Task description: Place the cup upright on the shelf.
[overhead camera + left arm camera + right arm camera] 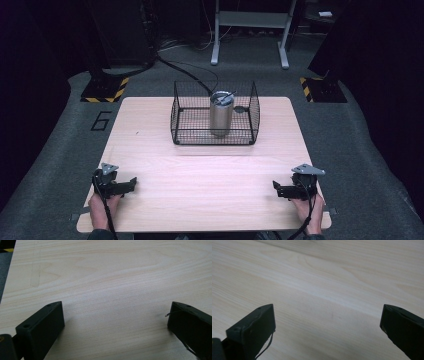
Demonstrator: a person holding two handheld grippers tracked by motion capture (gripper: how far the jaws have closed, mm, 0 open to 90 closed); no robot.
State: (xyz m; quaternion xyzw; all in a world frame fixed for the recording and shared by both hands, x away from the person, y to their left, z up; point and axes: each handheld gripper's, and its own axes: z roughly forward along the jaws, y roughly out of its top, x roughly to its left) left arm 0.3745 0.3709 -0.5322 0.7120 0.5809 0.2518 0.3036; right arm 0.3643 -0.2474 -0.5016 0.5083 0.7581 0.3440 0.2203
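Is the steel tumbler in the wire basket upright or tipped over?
Upright: the tumbler stands on its base inside the wire basket, lidded top facing up.

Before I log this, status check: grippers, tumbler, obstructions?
Left gripper and right gripper open, empty, on the near table. Tumbler upright inside basket.

table (150, 150): pale wood grain | basket (182, 107): black wire mesh | tumbler (220, 117): silver | grippers: black jaws
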